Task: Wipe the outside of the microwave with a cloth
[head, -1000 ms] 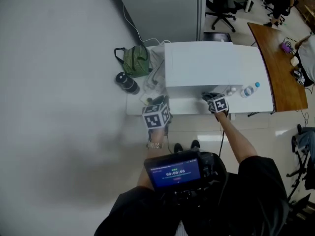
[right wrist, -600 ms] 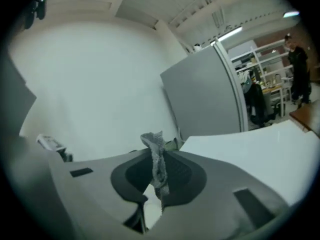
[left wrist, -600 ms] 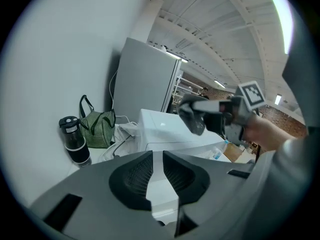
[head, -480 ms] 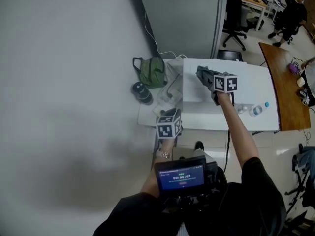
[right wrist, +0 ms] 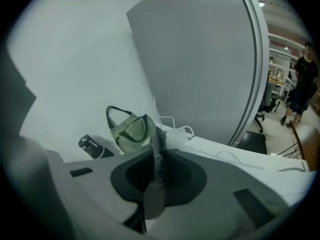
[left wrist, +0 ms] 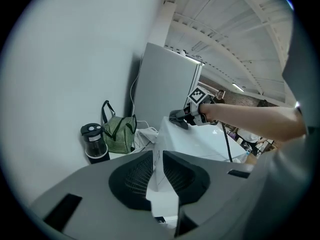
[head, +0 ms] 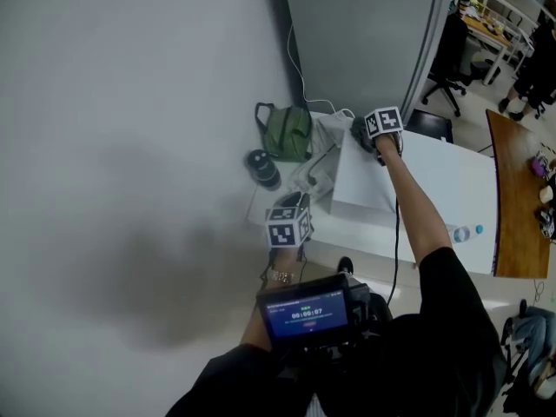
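Note:
The white microwave [head: 382, 176] stands on a white table [head: 452, 207] against a grey partition. My right gripper [head: 365, 135] is at the microwave's back left top corner, shut on a dark grey cloth [head: 358, 131]. In the right gripper view the cloth [right wrist: 154, 194] hangs pinched between the jaws [right wrist: 159, 144]. The left gripper view shows that gripper [left wrist: 187, 115] and cloth [left wrist: 178, 118] on the microwave [left wrist: 200, 144] top. My left gripper [head: 291, 202] hovers at the table's front left, near the microwave's front corner. Its jaws [left wrist: 157, 154] are almost together with nothing held.
A green striped bag [head: 287, 131], a black jar [head: 263, 168] and white cables [head: 317, 163] lie left of the microwave. A water bottle [head: 465, 232] sits on the table's right part. A brown desk [head: 521, 189] and office chairs [head: 447, 68] are further right.
My right gripper carried the cloth from the microwave's front edge across the top to its back left corner. The left gripper stayed near the table's front. The head view swung left.

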A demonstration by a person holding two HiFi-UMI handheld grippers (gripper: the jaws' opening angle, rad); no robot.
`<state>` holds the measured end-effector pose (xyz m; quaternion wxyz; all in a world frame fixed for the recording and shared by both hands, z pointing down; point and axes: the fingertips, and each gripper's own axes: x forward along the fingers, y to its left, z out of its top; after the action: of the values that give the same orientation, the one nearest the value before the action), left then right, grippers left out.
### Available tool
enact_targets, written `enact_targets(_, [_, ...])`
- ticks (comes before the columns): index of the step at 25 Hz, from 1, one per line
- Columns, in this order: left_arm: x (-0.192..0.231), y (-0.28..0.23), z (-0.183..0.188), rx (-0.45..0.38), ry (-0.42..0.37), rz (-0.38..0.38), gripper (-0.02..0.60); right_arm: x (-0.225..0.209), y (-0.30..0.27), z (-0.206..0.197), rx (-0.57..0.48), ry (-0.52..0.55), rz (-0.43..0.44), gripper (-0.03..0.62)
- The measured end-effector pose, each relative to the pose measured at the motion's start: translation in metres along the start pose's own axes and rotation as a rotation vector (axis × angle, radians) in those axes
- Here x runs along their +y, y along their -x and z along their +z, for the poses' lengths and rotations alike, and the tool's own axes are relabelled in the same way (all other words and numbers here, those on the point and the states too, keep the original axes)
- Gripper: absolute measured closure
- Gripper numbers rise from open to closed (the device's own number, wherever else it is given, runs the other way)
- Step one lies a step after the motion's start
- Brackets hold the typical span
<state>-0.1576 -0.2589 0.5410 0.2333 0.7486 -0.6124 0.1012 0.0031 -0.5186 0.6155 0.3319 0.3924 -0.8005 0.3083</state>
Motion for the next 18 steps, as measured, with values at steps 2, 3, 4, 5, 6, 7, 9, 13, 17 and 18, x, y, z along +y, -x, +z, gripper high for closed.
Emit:
enact_targets(2, [-0.005,-0.009,0.001,0.005,-0.001,-0.007,0.531,-0.021,0.003,-0.009,0.020,-0.004,-0.025,0.557])
enact_targets(3, [-0.009,-0.015,0.002,0.008,-0.002,-0.014,0.531,-0.031,0.008,-0.012,0.019,-0.008,-0.032,0.557])
enact_targets(4, [-0.014,-0.021,0.003,0.012,-0.005,-0.024,0.531,-0.041,0.014,-0.015,0.018,-0.010,-0.041,0.557])
enact_targets(5, [-0.020,-0.027,0.004,0.016,-0.009,-0.037,0.531,-0.053,0.020,-0.020,0.017,-0.013,-0.054,0.557])
enact_targets(6, [-0.027,-0.033,0.005,0.019,-0.015,-0.053,0.531,-0.067,0.028,-0.025,0.015,-0.018,-0.070,0.557])
enact_targets(7, [-0.035,-0.040,0.006,0.021,-0.020,-0.071,0.531,-0.083,0.036,-0.031,0.010,-0.028,-0.088,0.557])
enact_targets(9, [-0.048,-0.052,0.008,0.026,-0.032,-0.110,0.531,-0.120,0.055,-0.046,-0.006,-0.070,-0.133,0.557])
enact_targets(13, [-0.070,-0.072,0.009,0.040,-0.048,-0.172,0.531,-0.197,0.103,-0.084,-0.026,-0.161,-0.250,0.557])
enact_targets(17, [-0.092,-0.080,0.007,0.045,-0.060,-0.216,0.531,-0.271,0.162,-0.123,-0.038,-0.237,-0.385,0.557])
enact_targets(18, [-0.095,-0.080,0.008,0.045,-0.062,-0.223,0.531,-0.284,0.172,-0.132,-0.040,-0.257,-0.408,0.557])
